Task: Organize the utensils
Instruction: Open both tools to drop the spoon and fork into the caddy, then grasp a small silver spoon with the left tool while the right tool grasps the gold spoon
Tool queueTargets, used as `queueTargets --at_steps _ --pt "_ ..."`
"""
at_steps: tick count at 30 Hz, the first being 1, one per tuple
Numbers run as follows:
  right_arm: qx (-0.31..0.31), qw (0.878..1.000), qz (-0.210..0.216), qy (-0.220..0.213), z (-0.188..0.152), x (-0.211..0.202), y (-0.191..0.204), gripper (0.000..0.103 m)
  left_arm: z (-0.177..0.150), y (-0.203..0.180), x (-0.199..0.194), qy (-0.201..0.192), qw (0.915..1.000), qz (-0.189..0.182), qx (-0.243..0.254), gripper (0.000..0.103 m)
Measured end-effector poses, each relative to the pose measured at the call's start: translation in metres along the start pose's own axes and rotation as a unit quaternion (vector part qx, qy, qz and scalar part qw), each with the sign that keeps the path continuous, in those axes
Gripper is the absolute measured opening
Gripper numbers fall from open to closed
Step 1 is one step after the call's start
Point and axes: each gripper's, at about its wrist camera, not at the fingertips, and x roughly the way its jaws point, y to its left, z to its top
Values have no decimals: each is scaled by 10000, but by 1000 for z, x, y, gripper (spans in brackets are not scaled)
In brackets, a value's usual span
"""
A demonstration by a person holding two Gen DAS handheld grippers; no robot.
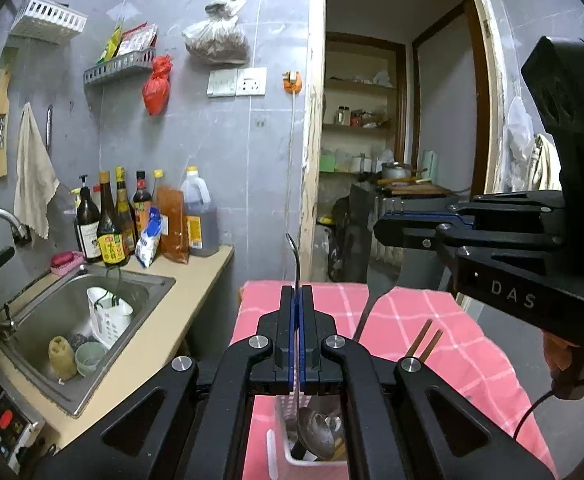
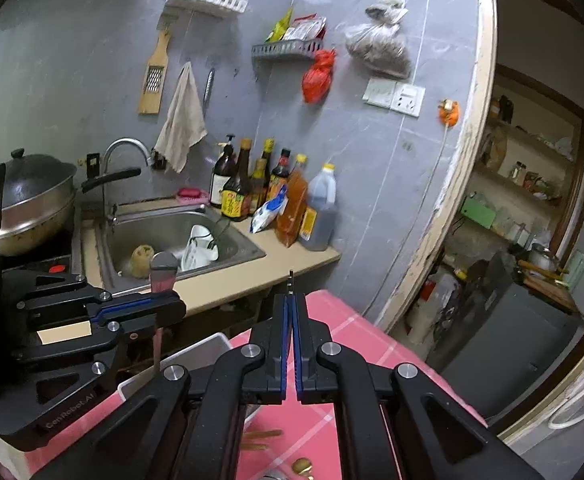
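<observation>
Left-wrist view, left to right. A steel sink (image 1: 91, 308) is set into a beige counter (image 1: 195, 280); a white holder (image 1: 107, 316), a sponge and a small bowl lie in its basin. A row of sauce bottles (image 1: 119, 220) and an oil jug (image 1: 199, 216) stand against the grey tiled wall behind it. To the right of the counter stands a table under a pink checked cloth (image 1: 452, 340).

The left gripper (image 1: 296, 292) fills the lower centre, its jaws clenched on the thin handle of a metal spoon (image 1: 316, 434). The handle rises above the fingertips, and the bowl hangs below them in a white utensil basket (image 1: 292, 456) on the cloth, among other utensils. A black spatula (image 1: 376, 292) and a pair of wooden chopsticks (image 1: 424, 344) stand up just right of the gripper; their lower ends are hidden behind it. The right gripper (image 1: 380, 228) enters from the right edge, held level above the far end of the table, with a hand (image 1: 564, 364) on its grip.

Right-wrist view, left to right. A lidded wok (image 2: 31, 204) sits on a stove beside the sink. The left gripper (image 2: 171, 304) lies across the lower left above the basket rim (image 2: 195, 352), pinching the spoon handle. The right gripper (image 2: 292, 296) points over the cloth's edge towards the counter, jaws pressed tight around a slim metal stem (image 2: 291, 280) that projects beyond the fingertips; what it belongs to cannot be told. A doorway (image 2: 532, 200) with shelves opens at right.
</observation>
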Motion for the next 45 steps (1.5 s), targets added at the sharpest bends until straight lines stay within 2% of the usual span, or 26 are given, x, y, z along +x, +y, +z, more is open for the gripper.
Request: queueTargets --at_steps 6,9,11,14,16,19,21,25,26,27,29,31,34,38,45 --pt "174 9992 242 275 -11 15 5 3 -15 7 10 344 9993 41 -106 0" --pt "458 9972 453 372 -15 17 1 4 -22 10 11 465 9985 -81 -264 0" --pt "658 9956 551 367 -17 14 -4 10 -24 12 11 544 9978 -150 -337 0" --pt "1002 9924 658 271 -18 7 -13 25 -26 11 10 638 9970 -193 -401 2" --pt "1198 9904 668 186 -19 1 -19 25 -25 11 8 642 9966 -214 -465 6" --pt "1561 9859 609 39 -21 -13 -32 30 -22 9 -2 490 9969 -244 -572 18" --pt "1813 9824 435 -106 -26 -29 -44 47 -19 7 -11 319 9971 -252 -648 38" --pt "2123 9769 -37 -238 -46 -62 -66 63 -14 -5 -30 65 9976 -280 -628 43" --pt "2184 9755 -147 -223 -55 -70 -71 69 -14 -10 -34 60 9977 -300 -600 46" --pt "2238 9741 -273 -193 -65 -79 -76 75 -16 -18 -38 63 9978 -332 -570 53" --pt "2332 9713 -456 -110 -85 -93 -85 80 -20 -30 -45 75 9979 -370 -531 62" --pt "2440 9682 -554 44 -105 -102 -93 82 -25 -44 -48 132 9978 -447 -477 62" --pt "2584 9624 -735 407 -137 -110 -102 83 -39 -67 -48 368 9964 -616 -442 62" --pt "2758 9538 -776 899 -177 -114 -110 83 -63 -97 -38 867 9921 -766 -490 62" --pt "2857 9443 -466 1567 -224 -97 -118 83 -105 -123 -4 1815 9766 -706 -909 62"
